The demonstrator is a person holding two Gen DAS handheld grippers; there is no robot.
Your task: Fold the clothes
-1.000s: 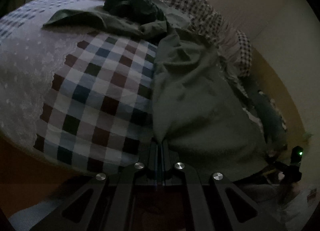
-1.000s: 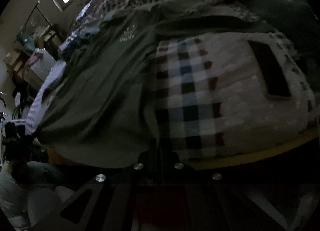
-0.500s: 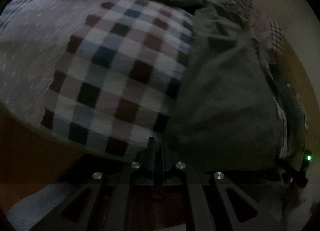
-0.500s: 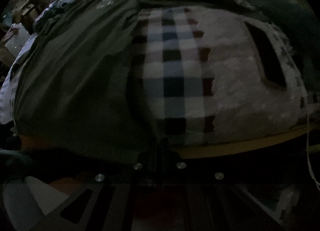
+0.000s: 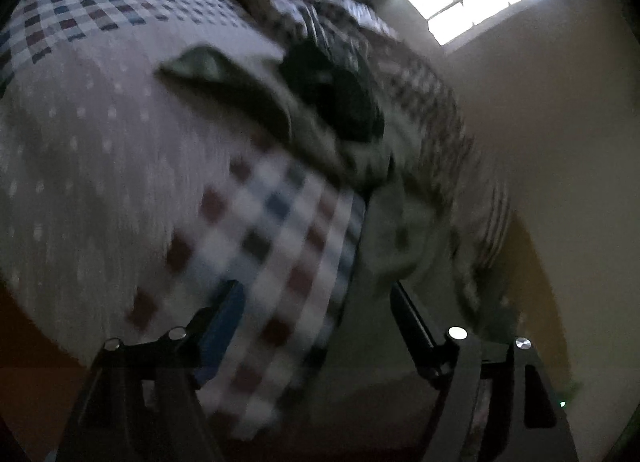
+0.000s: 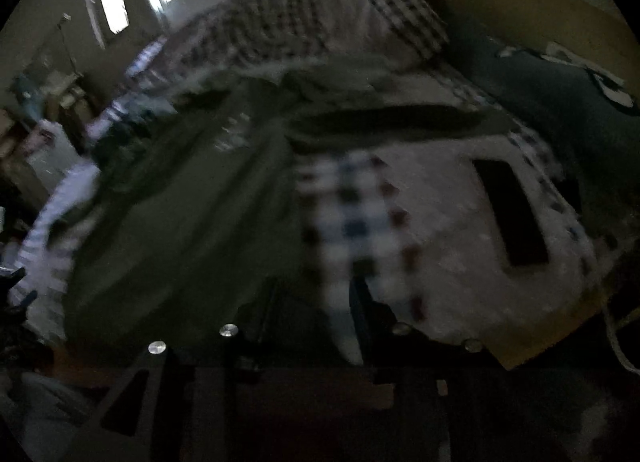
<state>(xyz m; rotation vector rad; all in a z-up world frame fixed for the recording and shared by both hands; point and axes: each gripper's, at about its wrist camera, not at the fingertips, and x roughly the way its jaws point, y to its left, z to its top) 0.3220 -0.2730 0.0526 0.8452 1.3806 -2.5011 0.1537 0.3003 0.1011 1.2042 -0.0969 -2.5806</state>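
Both views are dim and motion-blurred. The left gripper (image 5: pixel 316 314) has just been opening; its jaws stand wide apart, nothing pressed between them. The olive-green cotton garment (image 5: pixel 384 246) lies ahead and right of its fingers, on the checked white, blue and maroon bed cover (image 5: pixel 256 238). A dark crumpled cloth (image 5: pixel 336 98) sits farther ahead.

The right gripper (image 6: pixel 312 302) has likewise just been opening; its jaws are partly apart, pads clear of fabric. The garment (image 6: pixel 188 214) spreads ahead and left of it. A flat black rectangular object (image 6: pixel 512 214) lies ahead to the right.
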